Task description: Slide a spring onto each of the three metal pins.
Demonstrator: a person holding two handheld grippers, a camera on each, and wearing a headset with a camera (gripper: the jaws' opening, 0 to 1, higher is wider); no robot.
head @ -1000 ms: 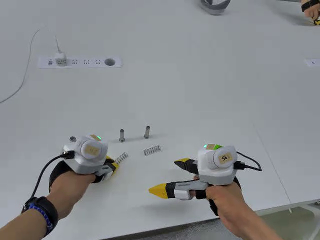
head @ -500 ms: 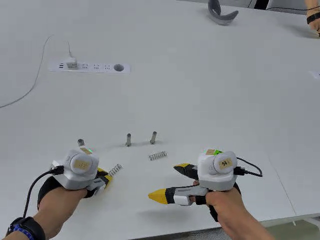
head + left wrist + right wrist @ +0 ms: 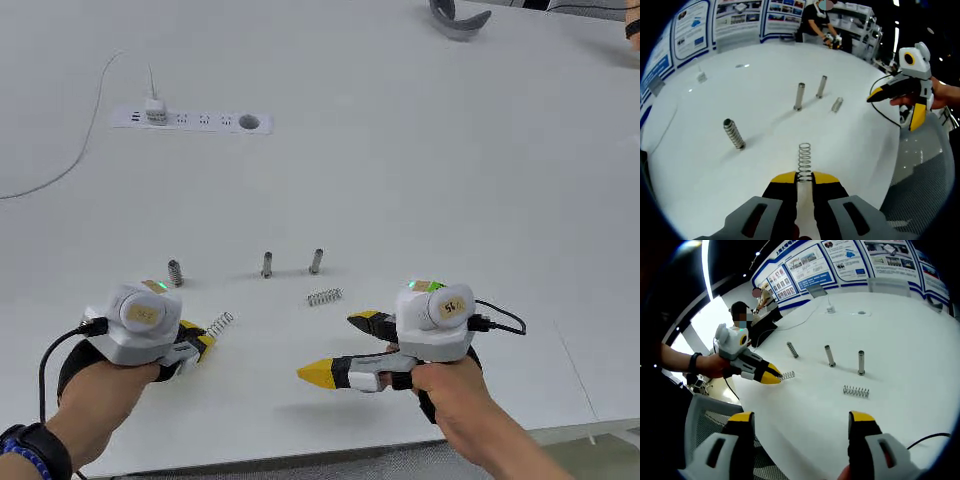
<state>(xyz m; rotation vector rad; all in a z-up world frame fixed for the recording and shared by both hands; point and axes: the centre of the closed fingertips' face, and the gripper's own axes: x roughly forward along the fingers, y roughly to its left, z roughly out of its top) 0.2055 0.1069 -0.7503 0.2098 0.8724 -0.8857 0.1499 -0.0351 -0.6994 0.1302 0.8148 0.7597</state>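
Three metal pins stand in a row on the white table. The left pin (image 3: 175, 272) (image 3: 733, 133) (image 3: 792, 350) wears a spring. The middle pin (image 3: 267, 264) (image 3: 799, 96) (image 3: 830, 355) and the right pin (image 3: 316, 261) (image 3: 821, 86) (image 3: 861, 362) are bare. A loose spring (image 3: 324, 297) (image 3: 837, 104) (image 3: 856, 391) lies flat just in front of the right pin. My left gripper (image 3: 200, 340) (image 3: 799, 177) is shut on one end of another spring (image 3: 218, 323) (image 3: 804, 154) (image 3: 787, 375), in front of the pins. My right gripper (image 3: 338, 348) (image 3: 801, 417) stands open and empty, nearer than the loose spring.
A white power strip (image 3: 190, 119) with a plug and a cable (image 3: 70, 160) lies at the back left. A grey curved object (image 3: 458, 18) sits at the far edge. The table's near edge (image 3: 400, 445) runs just under my hands. People stand at a bench in the background (image 3: 820, 20).
My left gripper, still shut on its spring, has drawn back towards the near edge, uncovering the left pin with its spring. The right gripper has hardly moved. The head camera has shifted.
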